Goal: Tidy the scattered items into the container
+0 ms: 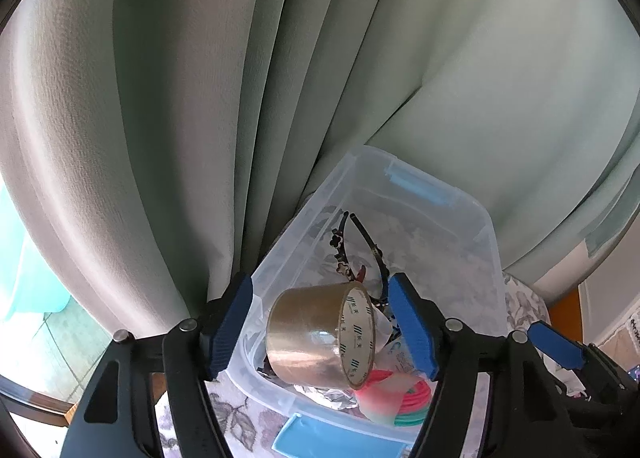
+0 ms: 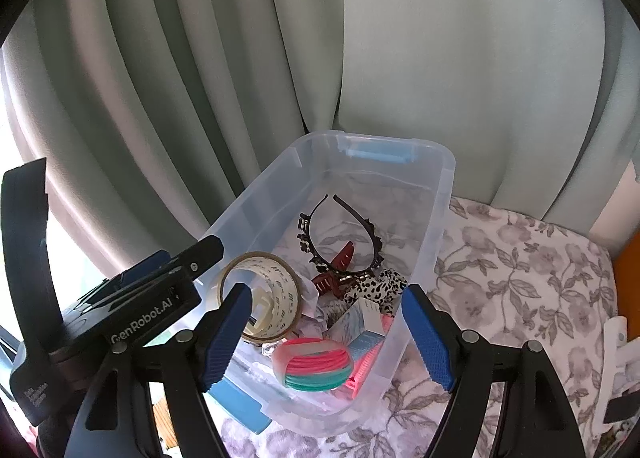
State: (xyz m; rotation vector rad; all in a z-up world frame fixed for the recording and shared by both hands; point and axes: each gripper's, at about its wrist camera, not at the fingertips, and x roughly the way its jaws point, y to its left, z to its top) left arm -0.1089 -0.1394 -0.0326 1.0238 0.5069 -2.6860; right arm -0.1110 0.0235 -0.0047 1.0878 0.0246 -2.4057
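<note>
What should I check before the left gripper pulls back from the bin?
1. Brown packing tape roll inside the clear plastic bin: ok.
2. Left gripper open, fingers apart from the roll: ok.
3. Roll settled on the bin's contents: cannot tell.
4. Right gripper open and empty: ok.
5. Black headband and red claw clip in the bin: ok.
6. Items left on the floral cloth: cannot tell.

We are holding our left black gripper with blue ribbed pads [image 1: 320, 332] with its jaws spread wide. Our right black, blue-padded gripper [image 2: 326, 334] is likewise gaping, grasping nothing.
</note>
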